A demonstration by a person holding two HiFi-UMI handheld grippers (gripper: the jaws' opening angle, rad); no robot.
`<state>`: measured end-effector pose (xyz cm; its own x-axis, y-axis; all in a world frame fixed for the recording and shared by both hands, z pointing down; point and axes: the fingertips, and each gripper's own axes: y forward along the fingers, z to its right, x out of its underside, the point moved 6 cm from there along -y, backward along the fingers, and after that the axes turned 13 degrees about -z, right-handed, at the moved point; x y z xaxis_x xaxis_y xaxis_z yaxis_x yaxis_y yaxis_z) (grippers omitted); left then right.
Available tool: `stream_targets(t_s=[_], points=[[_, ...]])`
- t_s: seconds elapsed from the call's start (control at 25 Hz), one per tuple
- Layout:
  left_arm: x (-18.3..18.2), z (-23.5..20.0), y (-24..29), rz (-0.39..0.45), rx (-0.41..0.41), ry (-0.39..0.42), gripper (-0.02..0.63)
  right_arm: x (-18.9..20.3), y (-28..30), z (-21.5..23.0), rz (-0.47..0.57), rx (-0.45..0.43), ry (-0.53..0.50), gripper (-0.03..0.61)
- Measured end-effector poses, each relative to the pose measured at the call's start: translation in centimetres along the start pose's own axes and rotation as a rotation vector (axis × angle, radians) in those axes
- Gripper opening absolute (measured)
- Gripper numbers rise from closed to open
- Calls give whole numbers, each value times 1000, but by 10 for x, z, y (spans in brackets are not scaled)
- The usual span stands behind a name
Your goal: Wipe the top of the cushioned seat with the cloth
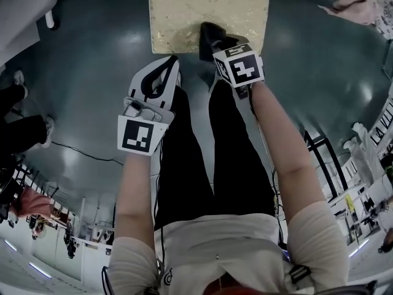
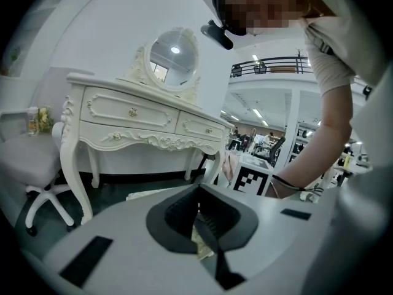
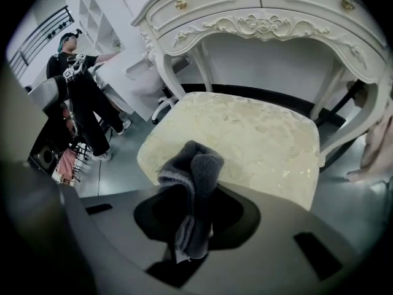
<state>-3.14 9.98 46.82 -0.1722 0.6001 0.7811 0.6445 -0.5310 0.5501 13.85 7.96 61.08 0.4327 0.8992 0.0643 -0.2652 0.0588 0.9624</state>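
The cushioned seat point(image 1: 209, 11) is a pale yellow square pad in front of me, filling the middle of the right gripper view point(image 3: 245, 140). My right gripper point(image 1: 216, 42) hangs over the seat's near edge, shut on a dark grey cloth point(image 1: 212, 37). The cloth point(image 3: 196, 171) sticks up bunched from the jaws of the right gripper point(image 3: 193, 220). My left gripper point(image 1: 172, 63) is held lower and to the left, short of the seat, over the floor. The left gripper point(image 2: 199, 217) has its jaws together with nothing in them.
A white carved dressing table point(image 3: 264, 17) with an oval mirror point(image 2: 174, 54) stands just behind the seat. A white office chair point(image 2: 31, 165) is at its left. A pink cloth point(image 1: 356, 5) lies at the right. A person point(image 3: 80, 97) stands to the left; a cable point(image 1: 80, 152) crosses the floor.
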Motion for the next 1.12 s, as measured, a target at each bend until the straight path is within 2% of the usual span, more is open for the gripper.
stream_targets(t_s=[0.2, 0.36, 0.52, 0.64, 0.92, 1.12], points=[[4, 27, 24, -13, 15, -6, 11, 21, -10, 35, -7, 23, -13, 84], [7, 48, 44, -38, 17, -11, 11, 39, -20, 65, -4, 22, 15, 86], [0, 75, 67, -7, 21, -15, 11, 54, -28, 92, -6, 30, 21, 84], [-2, 93, 80, -25, 22, -2, 11, 67, -33, 112, -14, 52, 14, 84], [-13, 111, 94, -24, 25, 22, 11, 85, -41, 146, -27, 94, 33, 80], [-44, 120, 84, 11, 45, 59, 11, 72, -81, 151, 64, 120, 37, 80]])
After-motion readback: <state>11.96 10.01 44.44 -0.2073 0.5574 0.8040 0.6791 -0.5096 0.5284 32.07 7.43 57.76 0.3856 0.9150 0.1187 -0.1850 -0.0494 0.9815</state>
